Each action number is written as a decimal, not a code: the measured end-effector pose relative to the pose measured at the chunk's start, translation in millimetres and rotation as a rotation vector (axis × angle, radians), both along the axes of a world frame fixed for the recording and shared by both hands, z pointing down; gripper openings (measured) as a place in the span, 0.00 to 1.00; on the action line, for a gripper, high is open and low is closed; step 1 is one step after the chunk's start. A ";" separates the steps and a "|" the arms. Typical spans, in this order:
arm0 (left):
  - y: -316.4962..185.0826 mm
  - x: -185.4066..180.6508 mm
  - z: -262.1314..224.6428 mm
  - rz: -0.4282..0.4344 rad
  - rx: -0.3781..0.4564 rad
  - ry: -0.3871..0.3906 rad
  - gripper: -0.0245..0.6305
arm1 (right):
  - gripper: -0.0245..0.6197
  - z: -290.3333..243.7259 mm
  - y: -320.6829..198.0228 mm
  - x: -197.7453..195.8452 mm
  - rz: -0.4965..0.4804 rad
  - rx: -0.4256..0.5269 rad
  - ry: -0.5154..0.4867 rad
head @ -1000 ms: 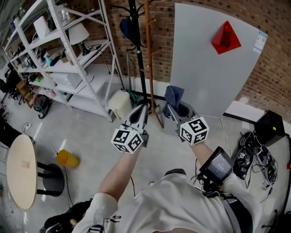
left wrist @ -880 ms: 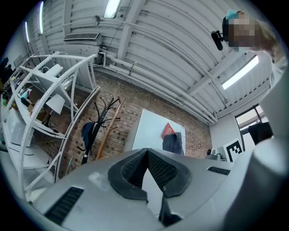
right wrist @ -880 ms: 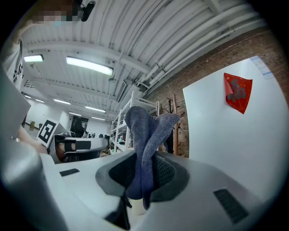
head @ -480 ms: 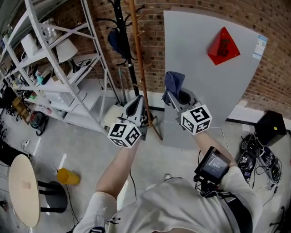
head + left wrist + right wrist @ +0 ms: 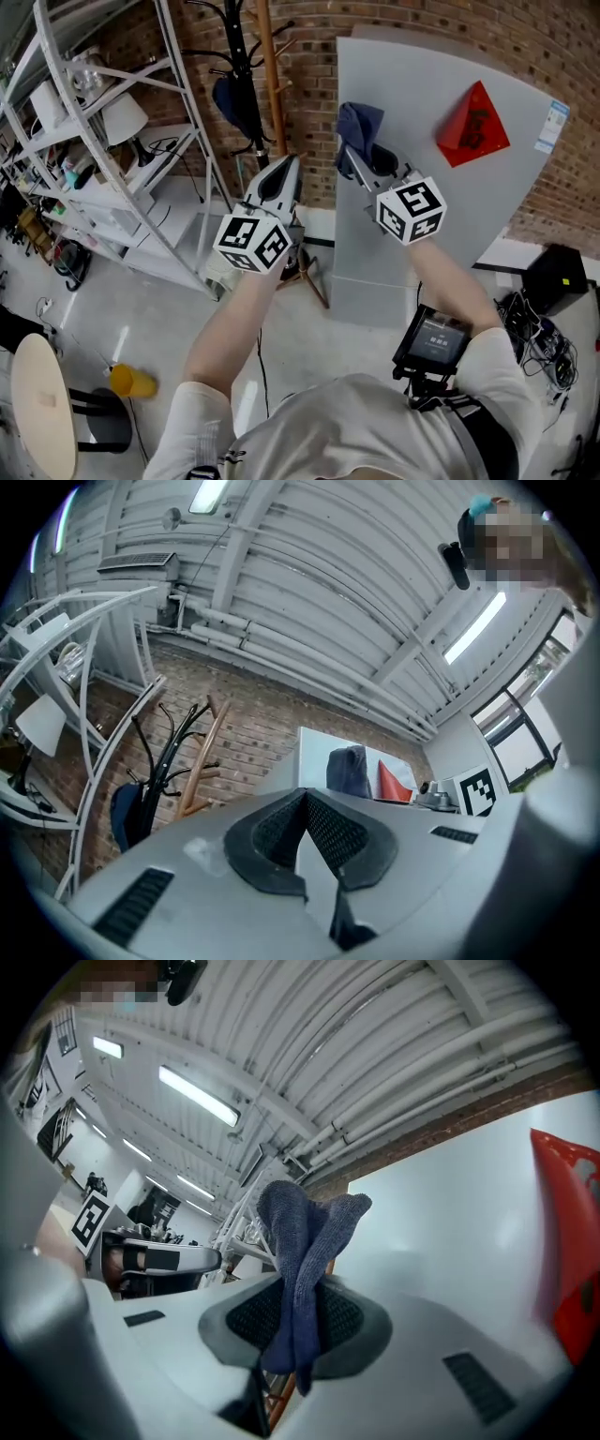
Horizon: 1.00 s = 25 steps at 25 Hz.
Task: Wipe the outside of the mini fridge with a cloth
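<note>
The mini fridge [image 5: 441, 206] is a grey box against the brick wall with a red diamond sticker [image 5: 473, 120] on its front. My right gripper [image 5: 356, 157] is shut on a dark blue cloth [image 5: 359, 127], held up near the fridge's upper left corner; whether the cloth touches the fridge I cannot tell. In the right gripper view the cloth [image 5: 305, 1269] sticks up from between the pads, with the fridge [image 5: 450, 1232] just behind. My left gripper [image 5: 279, 173] is shut on nothing, to the left of the fridge. The left gripper view shows the fridge [image 5: 314, 761] and cloth [image 5: 349, 771] ahead.
A wooden and a black coat stand [image 5: 267, 84] rise just left of the fridge. White shelving [image 5: 112, 122] fills the left side. A yellow object [image 5: 131, 380] and a round table [image 5: 42, 412] sit lower left. A black box [image 5: 553, 281] and cables [image 5: 530, 337] lie at the right.
Both grippers have risen and come closer to the fridge. The cloth has gone from low by the fridge's bottom left to its upper left corner.
</note>
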<state>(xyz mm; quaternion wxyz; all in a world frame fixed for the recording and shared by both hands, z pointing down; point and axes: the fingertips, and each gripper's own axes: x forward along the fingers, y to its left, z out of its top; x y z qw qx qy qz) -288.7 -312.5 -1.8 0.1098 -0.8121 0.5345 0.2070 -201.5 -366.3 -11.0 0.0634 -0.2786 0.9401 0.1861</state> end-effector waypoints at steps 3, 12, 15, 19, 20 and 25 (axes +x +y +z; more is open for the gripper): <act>-16.0 0.2 -22.6 0.030 0.029 -0.023 0.04 | 0.15 -25.1 -16.6 -3.8 0.031 0.031 0.000; -42.2 -0.7 -49.3 0.091 0.063 -0.068 0.04 | 0.15 -75.7 -43.2 -16.0 0.120 0.081 0.024; -47.6 0.2 -51.0 0.108 0.062 -0.064 0.04 | 0.15 -78.8 -48.6 -22.0 0.142 0.076 0.047; -52.0 11.2 -52.9 0.156 0.068 -0.061 0.04 | 0.15 -79.9 -53.6 -10.9 0.193 0.044 0.059; -53.0 14.7 -53.2 0.170 0.070 -0.062 0.04 | 0.15 -80.6 -54.0 -6.2 0.208 0.038 0.060; -56.6 36.1 -55.9 0.226 0.078 -0.060 0.04 | 0.15 -84.6 -56.2 25.8 0.285 0.019 0.061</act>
